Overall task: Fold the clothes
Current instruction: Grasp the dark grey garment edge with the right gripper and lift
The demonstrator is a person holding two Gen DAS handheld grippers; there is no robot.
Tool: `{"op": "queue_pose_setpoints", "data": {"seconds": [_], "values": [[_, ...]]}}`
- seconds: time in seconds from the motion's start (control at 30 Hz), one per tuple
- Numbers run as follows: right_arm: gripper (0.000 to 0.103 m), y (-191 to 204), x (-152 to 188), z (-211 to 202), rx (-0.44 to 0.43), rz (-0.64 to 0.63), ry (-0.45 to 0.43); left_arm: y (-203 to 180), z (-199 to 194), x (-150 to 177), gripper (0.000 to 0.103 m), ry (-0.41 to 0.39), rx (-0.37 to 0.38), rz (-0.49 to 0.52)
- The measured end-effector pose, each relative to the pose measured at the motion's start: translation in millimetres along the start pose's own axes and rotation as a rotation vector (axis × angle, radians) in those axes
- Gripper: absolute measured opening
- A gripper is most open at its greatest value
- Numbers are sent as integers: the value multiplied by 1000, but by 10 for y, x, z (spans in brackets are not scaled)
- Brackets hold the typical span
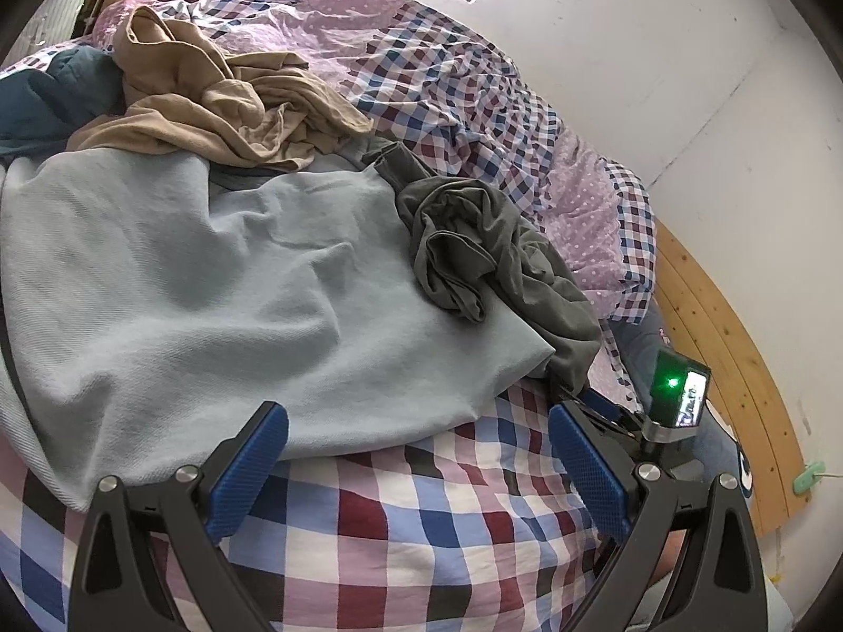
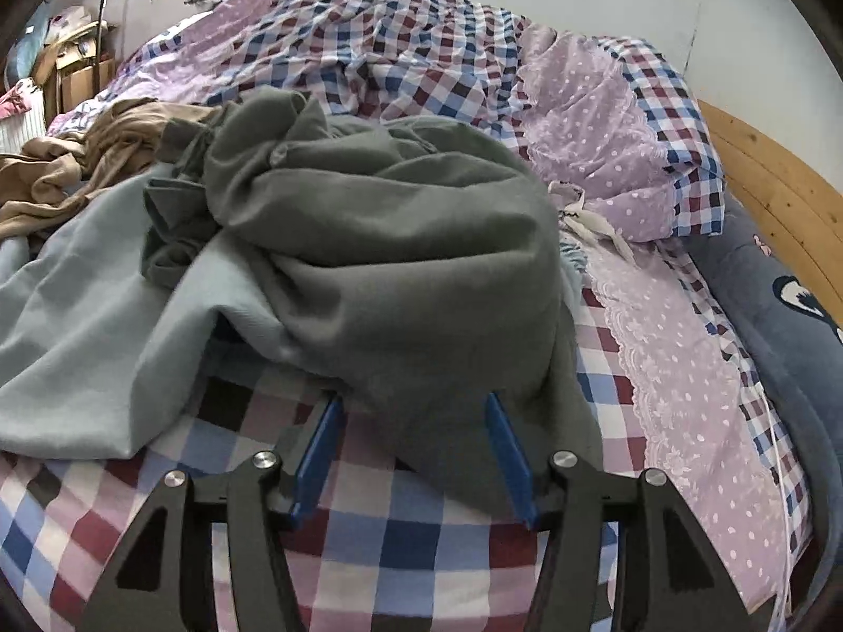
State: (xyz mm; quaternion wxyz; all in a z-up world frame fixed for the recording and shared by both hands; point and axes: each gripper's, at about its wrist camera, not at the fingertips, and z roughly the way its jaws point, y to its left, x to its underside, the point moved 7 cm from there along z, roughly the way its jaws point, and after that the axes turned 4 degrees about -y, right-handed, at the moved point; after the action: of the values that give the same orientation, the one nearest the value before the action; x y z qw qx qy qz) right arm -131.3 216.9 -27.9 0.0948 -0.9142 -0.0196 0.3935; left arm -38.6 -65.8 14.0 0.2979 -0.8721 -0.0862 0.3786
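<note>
The right gripper (image 2: pixel 413 447) has its blue fingers (image 2: pixel 321 453) parted, with the near hem of the grey garment (image 2: pixel 400 242) lying between them; the pads do not press on it, so it reads as released, not gripped. The grey garment is heaped in a crumpled mound, partly on the light blue garment (image 1: pixel 174 284) and partly on the checked bedsheet (image 1: pixel 421 526), its lower flap draped toward that gripper — likely the easiest edge to take hold of.

The left gripper (image 1: pixel 416 468) hovers low over the bedsheet, fingers (image 1: pixel 247 463) spread wide and empty, aimed at the blue garment's near edge, which curves just beyond the fingertips.

Farther out, a tan garment (image 1: pixel 211 100) lies bunched behind the blue one, with a dark teal cloth (image 1: pixel 63 95) beside it. None of these is folded yet, I judge.

Bare sheet in front of both grippers gives the best open room for spreading a piece flat. To the right the room narrows: a rumpled lilac-and-checked quilt (image 2: pixel 606 121) rises there, then a dark blue pillow (image 2: pixel 780 326) against the wooden bed frame (image 1: pixel 727 358) and the wall.
</note>
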Motion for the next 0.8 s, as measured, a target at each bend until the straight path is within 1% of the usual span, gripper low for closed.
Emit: {"op": "queue_pose_setpoints", "data": {"seconds": [0.03,0.07,0.1,0.13,0.17,0.2,0.27,0.33,0.6,0.67,0.8], "values": [[58,-15,-3,27,-16,23,0,2,0,-2,101,1,1,-1],[55,-34,-5,59,-31,52,2,3,0,-5,101,1,2,-3],[46,-54,-8,91,-46,82,4,5,0,-8,101,2,4,-4],[38,-74,-5,123,-40,98,12,3,-4,-10,101,1,5,-2],[18,-96,-7,143,-28,111,14,4,-6,-11,101,1,6,-1],[8,-96,-22,133,-30,115,8,5,-9,-13,101,0,6,-1],[4,-84,-71,69,-31,109,-18,12,-12,-18,101,0,7,-3],[3,-64,-144,-56,-27,91,-61,22,-14,-26,101,0,9,-9],[2,-38,-554,-786,-74,92,-237,18,-27,-53,101,-8,14,-14],[2,-116,-645,-981,-82,117,-280,13,-31,-67,101,-12,16,-17],[2,-476,-774,-1403,-73,225,-362,-1,-26,-86,101,-17,19,-22]]}}
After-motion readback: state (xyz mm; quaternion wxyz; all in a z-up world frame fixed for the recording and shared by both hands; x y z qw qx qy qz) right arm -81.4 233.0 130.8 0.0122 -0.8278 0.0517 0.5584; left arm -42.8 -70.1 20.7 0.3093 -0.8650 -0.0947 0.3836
